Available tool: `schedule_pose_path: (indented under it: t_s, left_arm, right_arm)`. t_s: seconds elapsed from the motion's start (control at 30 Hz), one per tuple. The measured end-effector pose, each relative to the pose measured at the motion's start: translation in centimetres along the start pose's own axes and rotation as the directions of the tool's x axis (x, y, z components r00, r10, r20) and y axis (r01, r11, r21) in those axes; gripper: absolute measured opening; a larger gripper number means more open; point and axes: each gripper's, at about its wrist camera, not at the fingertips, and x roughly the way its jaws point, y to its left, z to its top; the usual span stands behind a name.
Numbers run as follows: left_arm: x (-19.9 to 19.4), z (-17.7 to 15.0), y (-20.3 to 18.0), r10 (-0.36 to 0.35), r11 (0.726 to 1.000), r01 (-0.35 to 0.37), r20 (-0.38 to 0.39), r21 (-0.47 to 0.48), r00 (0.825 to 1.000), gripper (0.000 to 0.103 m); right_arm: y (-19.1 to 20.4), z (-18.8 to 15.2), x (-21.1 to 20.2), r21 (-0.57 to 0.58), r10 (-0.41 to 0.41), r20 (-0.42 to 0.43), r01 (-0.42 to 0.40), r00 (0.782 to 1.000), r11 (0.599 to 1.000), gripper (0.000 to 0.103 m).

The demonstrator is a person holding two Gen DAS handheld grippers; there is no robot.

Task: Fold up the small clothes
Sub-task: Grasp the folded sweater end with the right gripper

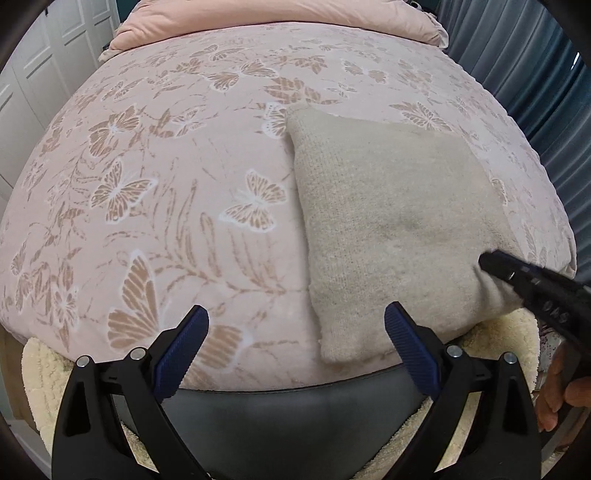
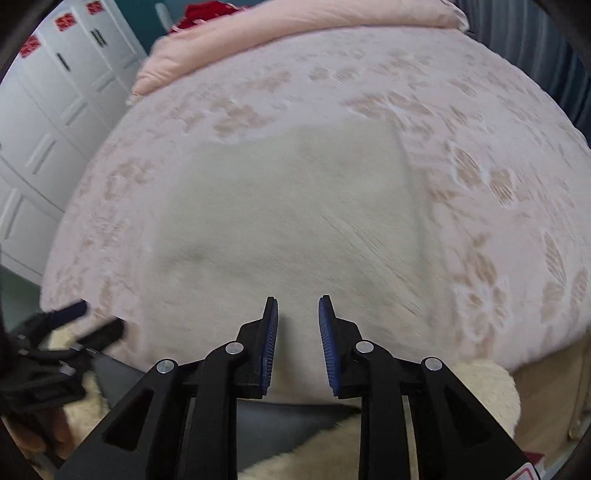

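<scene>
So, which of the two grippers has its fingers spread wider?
The left gripper: its blue fingers stand far apart over the blanket. The right gripper shows a narrow gap, above the beige cloth.

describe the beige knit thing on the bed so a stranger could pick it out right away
Start at the wide bed under its pink butterfly-print blanket. Near the bed's near edge lies a folded beige knit garment, flat and roughly rectangular. It is the only plain, unpatterned piece there, duller than the blanket and the pink pillow at the far end.

bed (image 1: pixel 184 155): pink butterfly cover | on it: folded beige knit garment (image 1: pixel 391 221), pink pillow (image 1: pixel 258 14)
</scene>
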Motion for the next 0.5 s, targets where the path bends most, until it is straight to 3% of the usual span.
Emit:
schedule_pose_path:
  t_s: [0.03,0.07,0.17,0.2,0.27,0.37,0.43,0.5]
  left_arm:
    - [0.2,0.1,-0.5,-0.008,1.0,0.008,-0.002,0.009,1.0,0.094]
    - [0.4,0.2,-1.0,-0.011,1.0,0.012,-0.005,0.017,1.0,0.094]
    - [0.6,0.4,-2.3,-0.014,0.999,0.015,-0.009,0.047,1.0,0.094]
    - [0.6,0.5,-2.7,-0.015,0.998,0.015,-0.011,0.055,1.0,0.094]
    - [0.8,0.8,-3.4,-0.034,0.997,0.035,-0.015,0.063,0.999,0.094]
    - [1.6,1.5,-4.1,-0.075,0.996,0.076,-0.033,0.047,0.997,0.094]
    - [2.3,2.3,-4.1,-0.168,0.986,0.168,-0.045,-0.012,0.985,0.096]
    - [3.6,3.3,-3.9,-0.25,0.966,0.245,-0.051,-0.081,0.967,0.098]
  right_arm:
    - [-1.1,-0.7,1.3,0.012,-0.033,-0.035,0.033,0.999,0.999,0.013]
    - [-2.0,-1.4,1.6,0.04,-0.004,-0.045,0.006,0.999,0.999,0.014]
    - [-3.1,-1.1,-1.4,0.122,0.072,0.058,-0.078,0.996,0.989,0.021]
    - [-3.4,-0.7,-2.4,0.132,0.062,0.099,-0.075,0.993,0.988,0.032]
    - [-4.1,0.0,-3.4,0.133,0.059,0.146,-0.079,0.987,0.988,0.072]
    - [-4.8,0.9,-2.2,0.129,-0.001,0.133,-0.016,0.991,0.991,0.077]
    - [-5.5,1.2,-0.5,0.135,-0.026,0.093,0.014,0.995,0.991,0.078]
    - [-6.3,1.2,1.4,0.168,0.0,0.05,-0.008,0.999,0.986,0.079]
